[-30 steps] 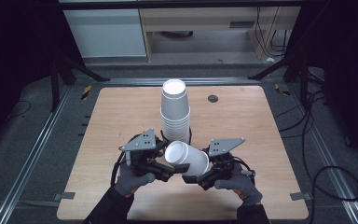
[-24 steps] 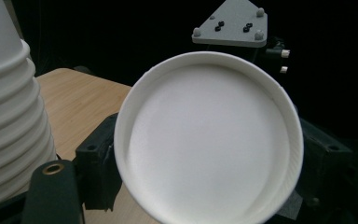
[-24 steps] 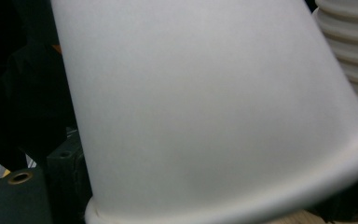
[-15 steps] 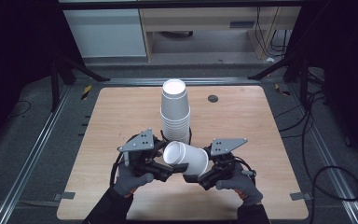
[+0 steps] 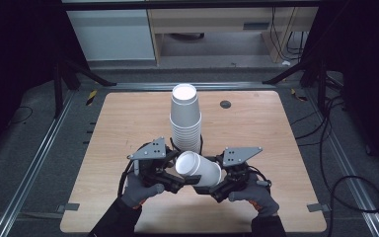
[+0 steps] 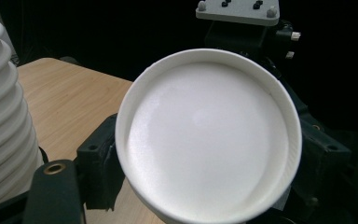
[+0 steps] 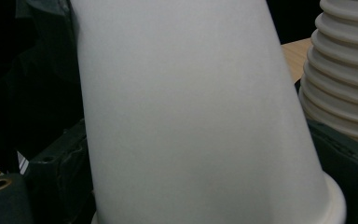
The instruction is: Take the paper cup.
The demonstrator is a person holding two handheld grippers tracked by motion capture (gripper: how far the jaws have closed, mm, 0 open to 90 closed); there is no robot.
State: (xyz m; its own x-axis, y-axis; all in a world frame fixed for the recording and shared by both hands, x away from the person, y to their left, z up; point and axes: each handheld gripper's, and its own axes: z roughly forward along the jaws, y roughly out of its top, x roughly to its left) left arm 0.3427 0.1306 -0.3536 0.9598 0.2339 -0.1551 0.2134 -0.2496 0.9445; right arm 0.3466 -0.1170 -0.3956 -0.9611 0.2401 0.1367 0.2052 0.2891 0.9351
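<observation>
One cup (image 5: 198, 169) lies sideways, off the counter (image 5: 128, 118), between both grippers just before the stack (image 5: 185, 118), the right gripper (image 5: 216, 183) seemingly pinching it, the left gripper's (image 5: 171, 178) fingers unclear; placing it remains.

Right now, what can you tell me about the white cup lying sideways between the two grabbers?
The single cup is plain white and looks like paper, with a rolled rim and tapered sides. It is tipped on its side above the wooden table, just in front of the tall stack of cups. In the left gripper view its round end faces the camera. The left gripper and the right gripper both meet it from opposite sides, but I cannot tell which one really grips it.
</observation>
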